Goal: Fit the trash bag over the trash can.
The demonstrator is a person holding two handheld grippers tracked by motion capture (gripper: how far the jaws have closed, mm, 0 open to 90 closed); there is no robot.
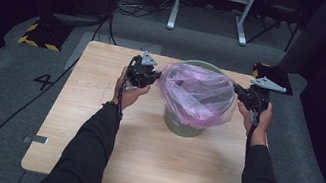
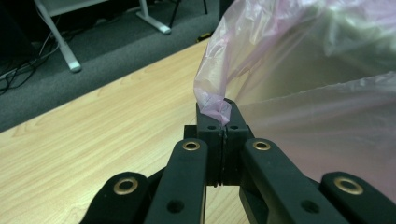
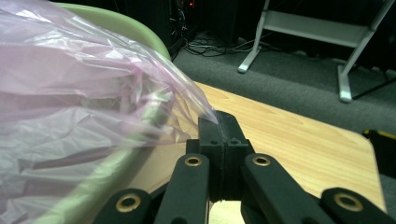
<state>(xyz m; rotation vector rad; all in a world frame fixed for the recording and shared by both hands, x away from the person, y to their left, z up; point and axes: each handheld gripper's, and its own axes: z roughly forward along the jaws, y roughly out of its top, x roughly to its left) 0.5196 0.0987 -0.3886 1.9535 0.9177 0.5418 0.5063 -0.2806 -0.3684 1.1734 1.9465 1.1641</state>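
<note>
**Bag over the rim, both edges pinched — the pull-down is what's left**

You've got the pink plastic bag [image 1: 198, 95] draped across the mouth of the pale green bin [image 1: 183, 125], which stands on the wooden table [image 1: 96, 110] towards its far edge. Your left gripper [image 1: 156, 76] sits just to the left of the bin, jaws clamped tight on a bunched corner of the film; in the left gripper view that crumpled pink fold [image 2: 214, 106] pokes out above the closed tips. Your right gripper [image 1: 238, 90] is just to the right of the bin, jaws likewise closed on the bag's edge, the film drawn to a taut point [image 3: 205, 114] where it enters them.

So the spreading looks largely done: the bag is open, stretched between your two hands and sitting over the bin. What's left, by my read, is seating it. The film balloons above the bin's rim [image 3: 116, 23] rather than hugging it, and the green wall below is mostly bare. You'd want to draw both edges down around the outside of the bin and then let go.
</note>
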